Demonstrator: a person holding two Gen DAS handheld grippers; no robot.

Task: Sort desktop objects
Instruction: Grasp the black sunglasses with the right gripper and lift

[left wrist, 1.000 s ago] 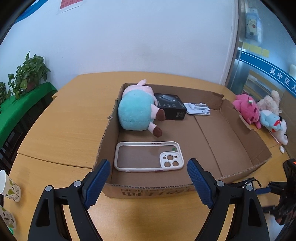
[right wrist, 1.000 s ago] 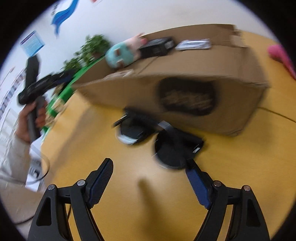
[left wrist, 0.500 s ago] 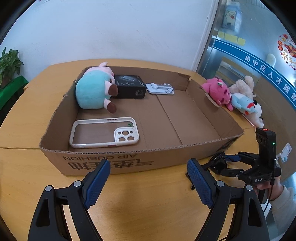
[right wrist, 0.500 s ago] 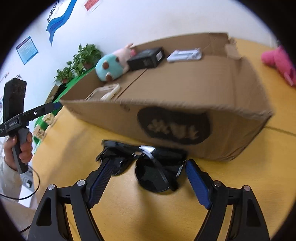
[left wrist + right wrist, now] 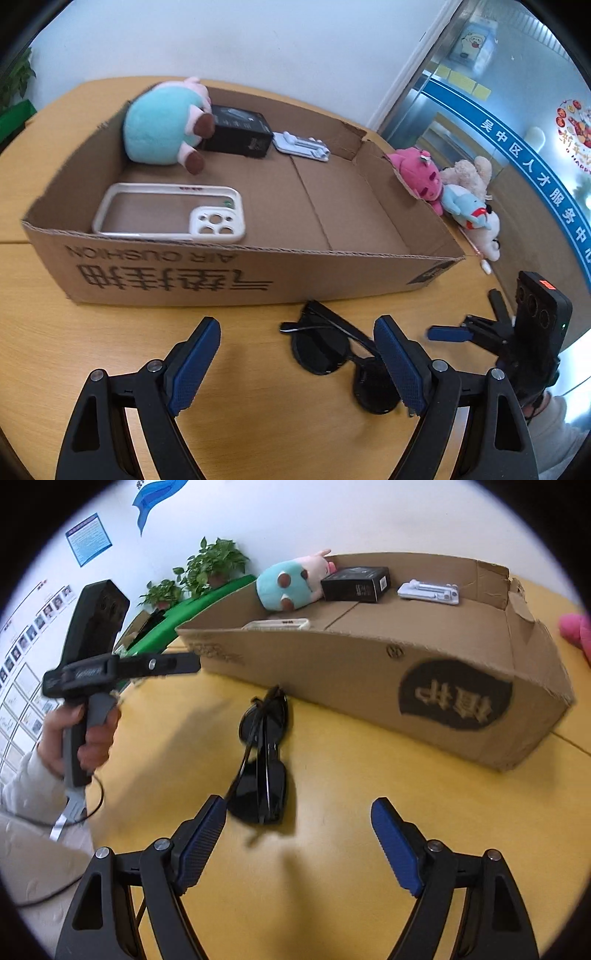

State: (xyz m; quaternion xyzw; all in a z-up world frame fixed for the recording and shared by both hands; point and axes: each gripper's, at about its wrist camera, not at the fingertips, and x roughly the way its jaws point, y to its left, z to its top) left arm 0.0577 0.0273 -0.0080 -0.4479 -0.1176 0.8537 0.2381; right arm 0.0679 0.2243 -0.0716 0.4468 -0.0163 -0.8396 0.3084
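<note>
Black folded sunglasses lie on the wooden table just in front of the cardboard box; they also show in the right wrist view. My left gripper is open and empty, its right finger over the sunglasses. My right gripper is open and empty, the sunglasses by its left finger. The box holds a teal and pink plush, a black box, a white stand and a white phone case.
Pink, beige and blue plush toys lie on the table to the right of the box. Potted plants and a green surface stand beyond the table's far left edge. A glass door is at the right.
My left gripper has swung right and down, from over the box to the table in front of it, above the sunglasses. My right gripper has shifted so the sunglasses lie by its left finger.
</note>
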